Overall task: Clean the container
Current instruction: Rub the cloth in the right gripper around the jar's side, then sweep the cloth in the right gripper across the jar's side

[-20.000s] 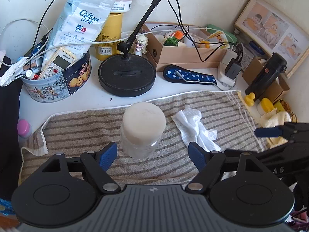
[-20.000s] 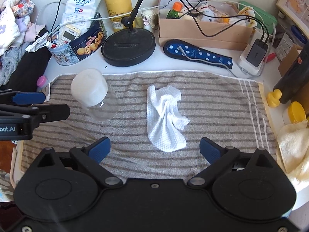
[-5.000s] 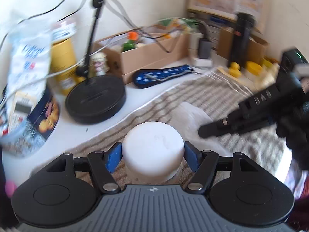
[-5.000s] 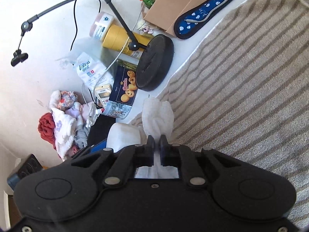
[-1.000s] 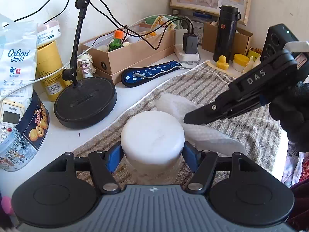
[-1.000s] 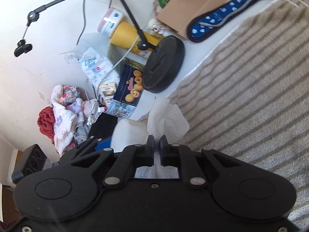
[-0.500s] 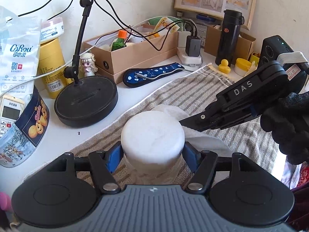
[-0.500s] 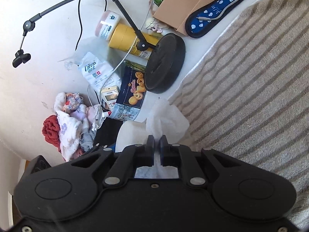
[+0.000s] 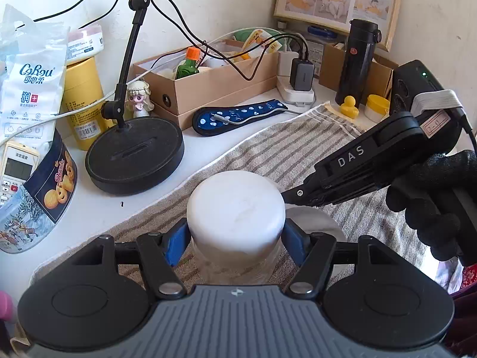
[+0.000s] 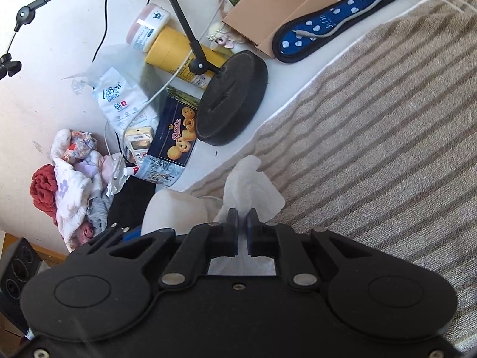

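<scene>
A clear plastic jar with a white lid (image 9: 235, 205) stands on a beige towel with brown stripes (image 10: 387, 137). A white wipe (image 10: 253, 191) is near; far left, a navy white-dotted pouch (image 9: 238, 116).

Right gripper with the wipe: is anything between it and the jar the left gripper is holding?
Nothing visible. The left gripper is shut on the jar, and the right gripper, shut on the white wipe, comes in right beside the jar's lid with only striped towel beneath.
</scene>
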Action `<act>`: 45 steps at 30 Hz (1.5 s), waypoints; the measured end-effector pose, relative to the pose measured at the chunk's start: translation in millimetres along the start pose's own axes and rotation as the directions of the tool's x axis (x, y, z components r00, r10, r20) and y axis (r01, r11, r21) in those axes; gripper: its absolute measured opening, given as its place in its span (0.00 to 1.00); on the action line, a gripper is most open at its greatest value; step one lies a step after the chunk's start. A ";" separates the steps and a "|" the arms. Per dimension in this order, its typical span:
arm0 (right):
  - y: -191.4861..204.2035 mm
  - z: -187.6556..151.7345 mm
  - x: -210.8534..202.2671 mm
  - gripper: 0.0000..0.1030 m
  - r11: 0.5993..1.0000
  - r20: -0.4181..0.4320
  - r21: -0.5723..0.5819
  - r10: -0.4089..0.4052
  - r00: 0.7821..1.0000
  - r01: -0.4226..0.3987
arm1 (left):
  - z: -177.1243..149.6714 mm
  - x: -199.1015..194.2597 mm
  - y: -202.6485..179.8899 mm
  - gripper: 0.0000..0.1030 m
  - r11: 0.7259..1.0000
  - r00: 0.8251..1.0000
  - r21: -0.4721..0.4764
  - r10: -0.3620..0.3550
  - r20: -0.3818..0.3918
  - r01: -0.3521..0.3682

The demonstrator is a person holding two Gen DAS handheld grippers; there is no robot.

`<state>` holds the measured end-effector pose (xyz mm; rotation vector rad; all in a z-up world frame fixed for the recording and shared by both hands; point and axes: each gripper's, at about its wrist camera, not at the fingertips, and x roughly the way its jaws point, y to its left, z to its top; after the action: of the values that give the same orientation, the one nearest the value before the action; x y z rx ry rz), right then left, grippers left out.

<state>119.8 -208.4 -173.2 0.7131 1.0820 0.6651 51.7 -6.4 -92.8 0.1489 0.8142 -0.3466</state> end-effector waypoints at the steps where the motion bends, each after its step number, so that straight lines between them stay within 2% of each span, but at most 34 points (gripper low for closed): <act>1: -1.2 0.3 1.3 0.05 1.000 -0.004 0.002 -0.002 1.000 0.002 | -0.4 0.1 0.8 0.64 1.000 1.000 0.000 -0.001 0.001 0.001; 12: -21.7 -5.6 20.0 0.05 0.998 -0.082 0.017 -0.060 0.995 0.062 | -1.6 1.6 3.5 0.64 1.000 1.000 -0.002 -0.009 0.004 0.009; 19: -22.2 -8.6 12.5 0.05 0.999 -0.098 0.033 -0.020 0.995 0.023 | -2.5 0.8 7.2 0.64 1.000 1.000 -0.007 -0.015 0.006 0.016; 31: 9.6 -3.6 -21.4 0.05 0.990 -0.012 0.044 0.134 0.991 -0.133 | -2.8 1.5 10.0 0.64 0.999 1.000 -0.027 -0.025 0.015 0.025; 37: 22.9 3.7 -26.0 0.05 0.986 0.019 0.020 0.164 0.986 -0.164 | -2.6 1.7 11.2 0.64 0.999 0.999 -0.038 -0.027 0.020 0.028; 45: 13.0 12.7 -12.6 0.05 0.988 0.030 0.065 0.139 0.990 -0.140 | -2.8 1.9 9.2 0.64 0.999 0.999 -0.044 -0.026 0.019 0.027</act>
<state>125.8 -212.7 -152.4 0.8589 1.0416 0.7402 54.4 2.5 -96.2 0.0939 0.8056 -0.3541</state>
